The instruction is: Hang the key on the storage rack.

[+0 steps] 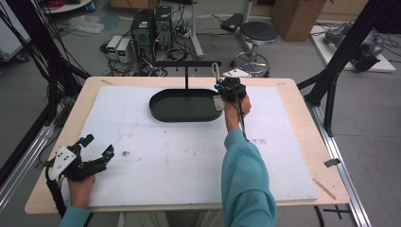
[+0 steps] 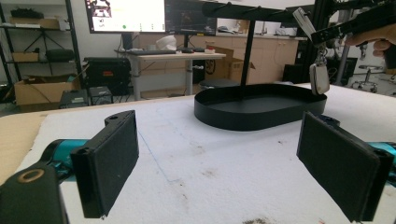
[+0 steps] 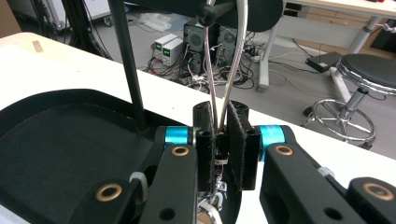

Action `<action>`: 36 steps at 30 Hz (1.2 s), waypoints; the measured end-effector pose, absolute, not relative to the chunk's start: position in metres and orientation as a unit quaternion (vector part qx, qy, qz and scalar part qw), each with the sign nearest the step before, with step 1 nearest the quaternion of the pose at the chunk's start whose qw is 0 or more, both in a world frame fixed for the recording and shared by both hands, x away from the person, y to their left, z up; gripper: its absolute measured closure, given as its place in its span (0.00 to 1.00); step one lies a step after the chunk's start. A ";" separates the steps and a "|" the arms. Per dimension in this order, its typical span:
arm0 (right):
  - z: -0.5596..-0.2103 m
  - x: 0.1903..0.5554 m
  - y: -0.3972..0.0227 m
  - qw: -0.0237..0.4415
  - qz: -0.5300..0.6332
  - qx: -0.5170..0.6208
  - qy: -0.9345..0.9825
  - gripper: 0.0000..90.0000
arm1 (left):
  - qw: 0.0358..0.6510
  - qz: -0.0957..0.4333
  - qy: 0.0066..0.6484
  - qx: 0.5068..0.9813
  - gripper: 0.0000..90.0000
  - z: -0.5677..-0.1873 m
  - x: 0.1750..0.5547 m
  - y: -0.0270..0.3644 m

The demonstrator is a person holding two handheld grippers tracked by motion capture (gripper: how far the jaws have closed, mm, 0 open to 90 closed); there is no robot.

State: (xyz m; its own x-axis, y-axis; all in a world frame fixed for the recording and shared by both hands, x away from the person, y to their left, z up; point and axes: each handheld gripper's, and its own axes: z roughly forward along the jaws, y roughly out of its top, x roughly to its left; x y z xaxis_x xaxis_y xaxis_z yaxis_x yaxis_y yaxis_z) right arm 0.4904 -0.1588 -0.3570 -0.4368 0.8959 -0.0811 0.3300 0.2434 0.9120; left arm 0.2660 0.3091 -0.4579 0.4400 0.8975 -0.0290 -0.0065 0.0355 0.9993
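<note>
A black oval tray (image 1: 158, 111) sits at the table's far middle, with a black post (image 1: 186, 78) and crossbar (image 1: 184, 63) rising from it. My right gripper (image 1: 226, 87) is raised over the tray's right end, shut on a silver wire loop (image 3: 236, 56). A pale key fob (image 2: 319, 78) hangs below its jaws. In the right gripper view the loop rises from the right gripper (image 3: 221, 140) past a round black peg tip (image 3: 204, 14); its top is cut off. My left gripper (image 1: 99, 145) rests open at the near left, its pads (image 2: 112, 158) wide apart and holding nothing.
A white mat (image 1: 189, 156) covers most of the wooden table (image 1: 302, 123). A small dark speck (image 1: 126, 153) lies on the mat near the left gripper. Beyond the far edge stand a stool (image 1: 257, 35) and electronics (image 1: 151, 28) on the floor.
</note>
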 end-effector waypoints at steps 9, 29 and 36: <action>-0.363 0.495 -0.158 0.320 0.446 0.428 0.718 0.91 | 0.611 0.370 0.378 0.588 0.15 -0.458 0.266 0.309; -0.371 0.502 -0.157 0.290 0.445 0.427 0.732 0.81 | 0.611 0.370 0.378 0.589 0.15 -0.458 0.266 0.309; -0.368 0.500 -0.161 0.277 0.477 0.427 0.716 0.30 | 0.611 0.371 0.378 0.588 0.15 -0.458 0.266 0.308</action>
